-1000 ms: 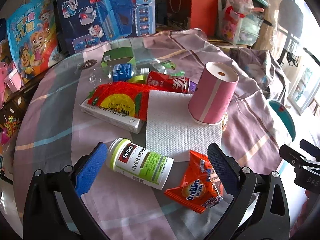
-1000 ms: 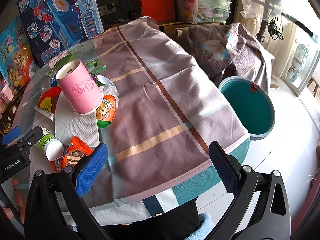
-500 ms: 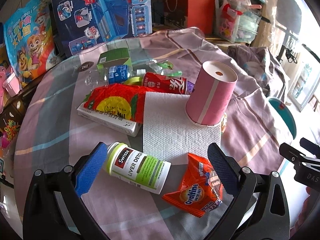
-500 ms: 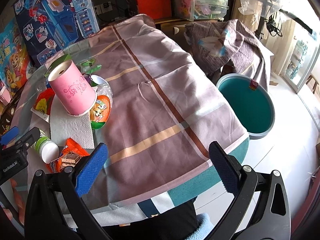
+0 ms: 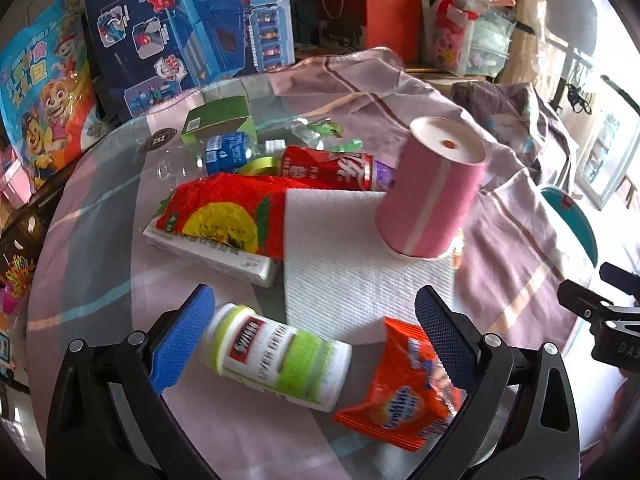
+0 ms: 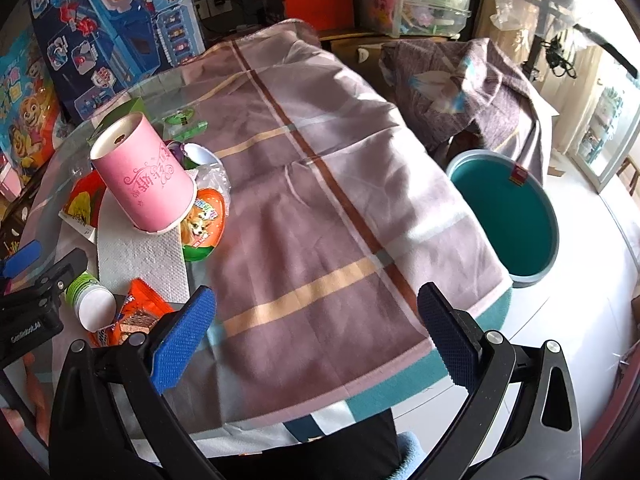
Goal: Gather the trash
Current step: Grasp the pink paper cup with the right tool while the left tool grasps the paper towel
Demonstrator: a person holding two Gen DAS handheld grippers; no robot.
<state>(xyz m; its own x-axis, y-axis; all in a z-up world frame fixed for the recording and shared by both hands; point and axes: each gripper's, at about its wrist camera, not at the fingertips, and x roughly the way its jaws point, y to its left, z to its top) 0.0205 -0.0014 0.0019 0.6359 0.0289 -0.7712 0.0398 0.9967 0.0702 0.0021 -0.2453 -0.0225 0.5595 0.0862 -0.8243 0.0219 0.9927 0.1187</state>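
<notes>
Trash lies in a heap on a round table. A white pill bottle (image 5: 276,360) with a green label lies on its side between the fingers of my open left gripper (image 5: 316,330); an orange snack packet (image 5: 404,388) sits by the right finger. Behind them are a paper towel (image 5: 352,256), an upturned pink paper cup (image 5: 432,192), a red wrapper (image 5: 224,208) on a white box, a red can (image 5: 328,168) and a plastic bottle (image 5: 224,152). My right gripper (image 6: 316,328) hangs open over the bare tablecloth (image 6: 320,200), right of the heap. The pink cup (image 6: 144,176) stands by an egg-shaped toy pack (image 6: 202,224).
A teal bin (image 6: 508,216) stands on the floor beyond the table's right edge. Toy boxes (image 5: 188,28) and a cartoon bag (image 5: 44,100) lean behind the table. A cloth-covered chair (image 6: 468,88) is at the back right. A green carton (image 5: 218,120) lies at the heap's far side.
My left gripper has moved forward and down, so the pill bottle now lies between its fingers. The right gripper has drifted slightly towards the heap. Both stay open.
</notes>
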